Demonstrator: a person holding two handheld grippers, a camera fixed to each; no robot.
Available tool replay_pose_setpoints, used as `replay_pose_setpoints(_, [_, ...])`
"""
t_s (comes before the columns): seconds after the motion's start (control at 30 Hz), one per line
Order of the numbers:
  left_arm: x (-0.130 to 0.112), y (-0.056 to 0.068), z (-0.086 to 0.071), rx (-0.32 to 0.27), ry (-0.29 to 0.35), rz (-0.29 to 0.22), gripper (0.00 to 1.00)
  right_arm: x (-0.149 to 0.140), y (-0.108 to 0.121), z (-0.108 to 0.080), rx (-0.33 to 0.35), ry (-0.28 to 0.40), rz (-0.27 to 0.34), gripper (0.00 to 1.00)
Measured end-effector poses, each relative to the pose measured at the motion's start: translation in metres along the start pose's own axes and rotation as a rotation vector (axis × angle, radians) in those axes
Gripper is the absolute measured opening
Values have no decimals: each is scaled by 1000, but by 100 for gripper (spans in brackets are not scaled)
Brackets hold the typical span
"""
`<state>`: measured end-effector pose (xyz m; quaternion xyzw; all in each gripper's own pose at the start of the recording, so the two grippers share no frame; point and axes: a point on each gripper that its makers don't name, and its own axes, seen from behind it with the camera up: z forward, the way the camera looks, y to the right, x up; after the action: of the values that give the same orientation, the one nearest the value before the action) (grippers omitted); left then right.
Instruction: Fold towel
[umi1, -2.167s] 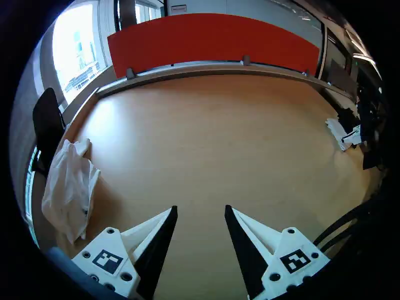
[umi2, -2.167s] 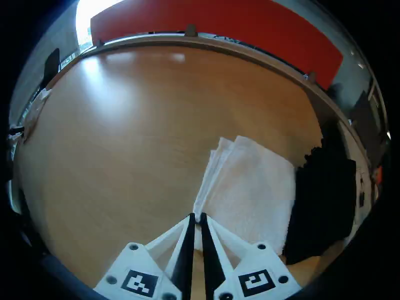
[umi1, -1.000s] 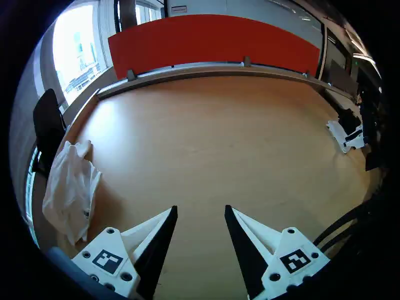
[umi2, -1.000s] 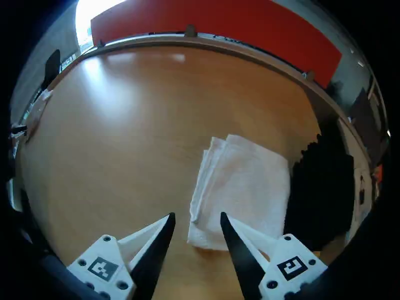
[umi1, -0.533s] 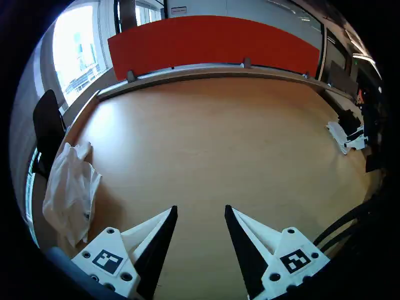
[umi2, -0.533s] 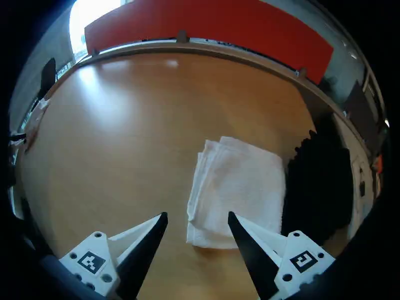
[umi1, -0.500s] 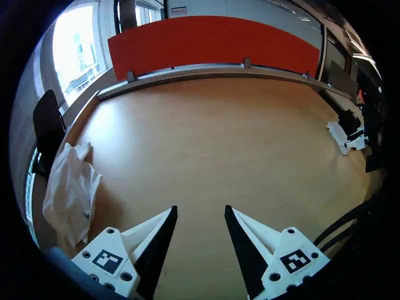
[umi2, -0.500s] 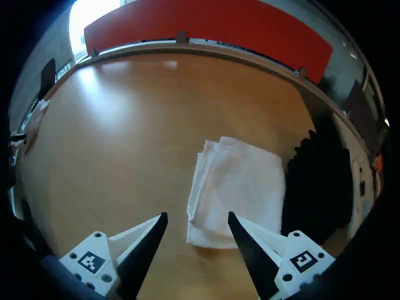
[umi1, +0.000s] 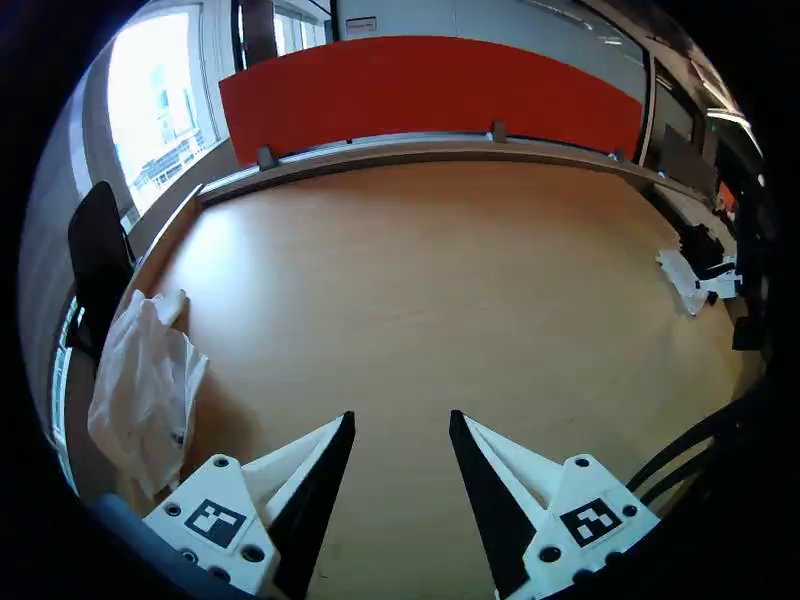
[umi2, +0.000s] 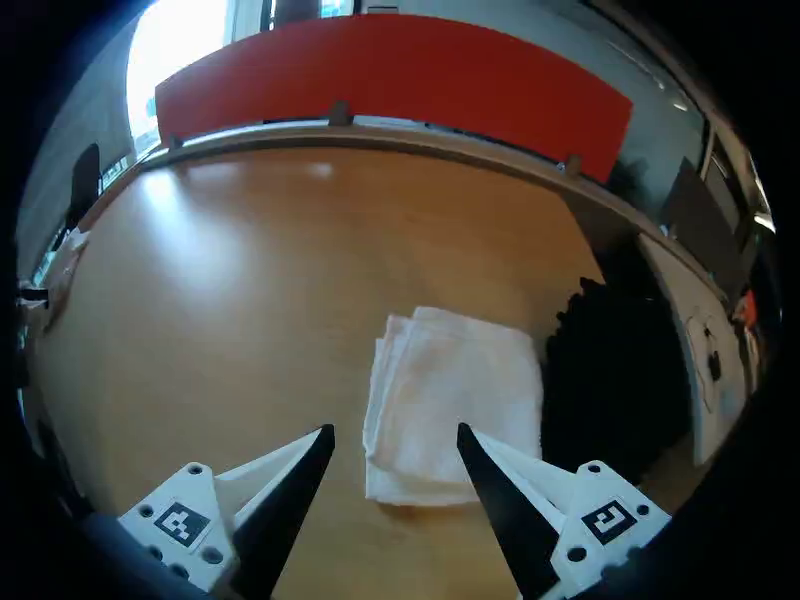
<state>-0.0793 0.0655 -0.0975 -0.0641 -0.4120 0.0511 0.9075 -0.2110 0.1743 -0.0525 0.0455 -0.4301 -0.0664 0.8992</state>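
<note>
This looks like an office. In the left gripper view, a broad wooden desk spreads across the middle, and a red divider panel stands along its far edge at the top. A large window sits at upper left, a black chair at the left edge, and dark cables at lower right.

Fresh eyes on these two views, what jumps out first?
The folded white towel lying flat on the wooden table, just beyond the open right gripper, with the red partition along the far edge behind it. In the left gripper view, a crumpled white bag sits at the table's left edge.
</note>
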Motion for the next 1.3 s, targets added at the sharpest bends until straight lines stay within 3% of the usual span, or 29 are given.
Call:
replay_pose_setpoints(0.3, [7,-3,1,9,14,-2,69,27,7,-14,-47,147,89,95])
replay_pose_setpoints(0.97, [20,-5,3,30,45,-8,69,86,29,-50,-191,438,177,95])
replay_pose_setpoints(1.17, [26,-5,3,34,68,-29,69,105,30,-69,-220,541,181,97])
replay_pose_setpoints(1.3, [31,-7,2,40,90,-44,69,112,31,-76,-239,573,164,97])
